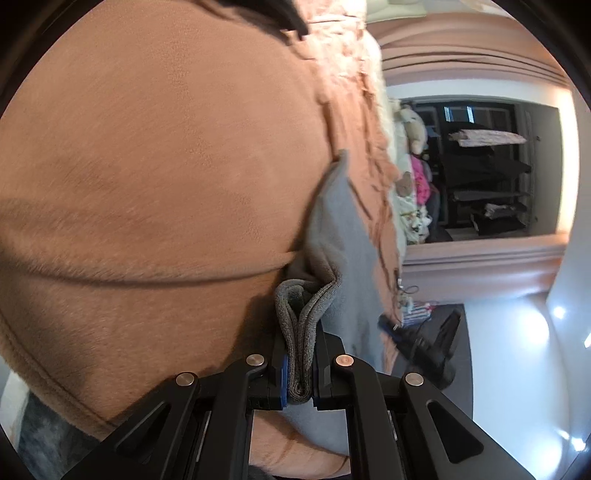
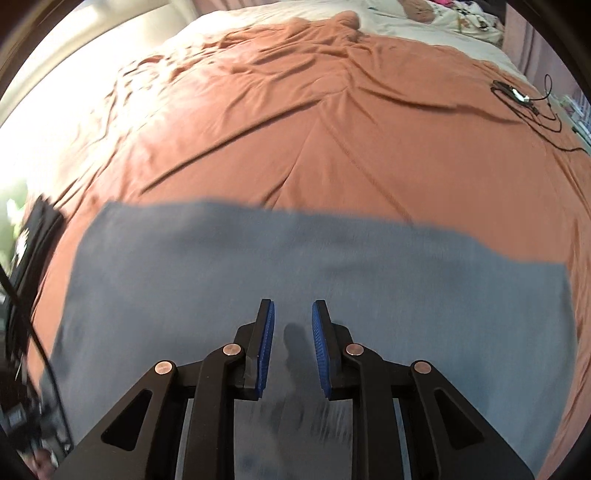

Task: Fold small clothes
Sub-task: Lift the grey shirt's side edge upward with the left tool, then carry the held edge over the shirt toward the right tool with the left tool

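A grey cloth [image 2: 258, 251] lies spread flat on an orange blanket [image 2: 332, 129] that covers a bed. In the left wrist view, my left gripper [image 1: 300, 343] is shut on a doubled-over edge of the grey cloth [image 1: 347, 236], with several layers bunched between its pads. The rest of the cloth trails away over the orange blanket [image 1: 147, 147]. My right gripper [image 2: 293, 306] hovers just above the near half of the cloth. It is open, its blue pads [image 2: 266, 343] stand apart, and nothing is between them.
Black cables and a small device [image 2: 524, 99] lie on the blanket at the far right. A dark object [image 2: 33, 236] sits at the bed's left edge. Cream bedding [image 2: 406, 18] and soft toys [image 1: 413, 129] are at the head of the bed. An open wardrobe [image 1: 487, 173] stands beyond.
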{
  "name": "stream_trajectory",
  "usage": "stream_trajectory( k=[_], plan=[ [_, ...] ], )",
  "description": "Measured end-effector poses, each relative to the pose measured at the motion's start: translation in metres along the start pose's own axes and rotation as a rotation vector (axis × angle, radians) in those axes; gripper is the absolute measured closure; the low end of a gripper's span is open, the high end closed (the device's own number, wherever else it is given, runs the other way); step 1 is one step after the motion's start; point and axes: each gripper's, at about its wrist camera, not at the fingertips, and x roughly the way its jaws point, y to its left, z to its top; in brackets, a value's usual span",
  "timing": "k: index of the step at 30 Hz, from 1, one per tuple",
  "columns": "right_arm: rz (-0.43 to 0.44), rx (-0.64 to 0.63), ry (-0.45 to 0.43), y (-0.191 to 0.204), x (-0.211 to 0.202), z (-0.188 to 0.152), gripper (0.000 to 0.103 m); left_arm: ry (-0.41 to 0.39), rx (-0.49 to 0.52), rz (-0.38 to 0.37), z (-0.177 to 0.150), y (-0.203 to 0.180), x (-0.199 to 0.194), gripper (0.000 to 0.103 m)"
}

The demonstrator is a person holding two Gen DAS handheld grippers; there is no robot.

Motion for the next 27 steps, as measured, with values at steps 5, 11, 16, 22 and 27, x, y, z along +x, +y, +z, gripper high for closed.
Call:
stream_trajectory(
  k=[5,11,16,22,27],
  plan=[
    [0.076,-0.037,0.034,0.005,-0.027,-0.048,0.085,0.001,0.036,-0.094,0.003,-0.023,-0.003,0.095],
    [0.142,-0.029,0.054,0.001,-0.05,-0.091,0.085,0.027,0.094,-0.204,0.003,-0.062,-0.001,0.096],
    [0.188,-0.018,0.064,-0.001,-0.057,-0.12,0.085,0.053,0.127,-0.264,0.004,-0.096,0.007,0.096],
    [0.22,0.012,0.026,-0.013,-0.068,-0.149,0.085,0.071,0.177,-0.297,0.003,-0.129,0.016,0.096],
    [0.254,0.038,0.015,-0.013,-0.072,-0.176,0.096,0.095,0.228,-0.301,-0.003,-0.154,0.029,0.096]
  ],
)
